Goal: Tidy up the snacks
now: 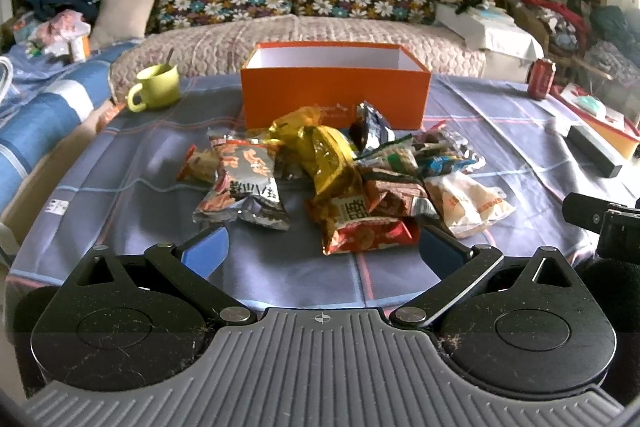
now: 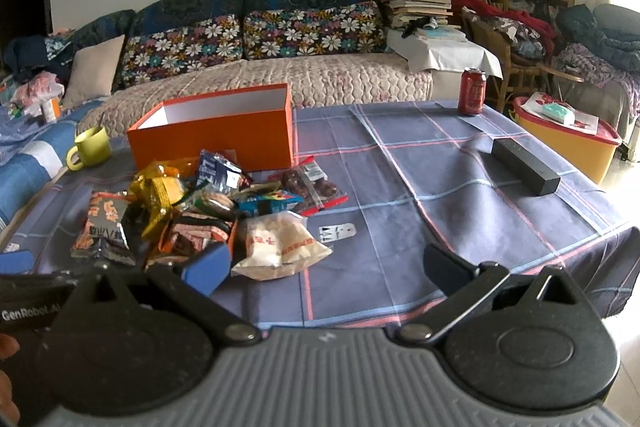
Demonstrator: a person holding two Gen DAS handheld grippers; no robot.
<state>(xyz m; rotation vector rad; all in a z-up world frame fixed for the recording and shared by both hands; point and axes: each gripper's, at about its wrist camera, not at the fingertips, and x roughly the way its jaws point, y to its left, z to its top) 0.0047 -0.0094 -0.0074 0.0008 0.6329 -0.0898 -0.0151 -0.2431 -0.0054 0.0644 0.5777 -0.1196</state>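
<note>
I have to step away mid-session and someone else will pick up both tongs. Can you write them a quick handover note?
Left tongs: open, empty, hovering just short of the snack pile.
Right tongs: open, empty, beside the white packet.
Orange box: open behind the pile; no snacks visible in the part of its interior that shows.
Done: nothing packed yet.
Left: move all packets into the box. Green mug, red can and black block also sit on the table.

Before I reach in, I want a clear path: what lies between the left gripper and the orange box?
The snack pile fills that stretch in the left wrist view, from the open left gripper to the orange box.
</note>
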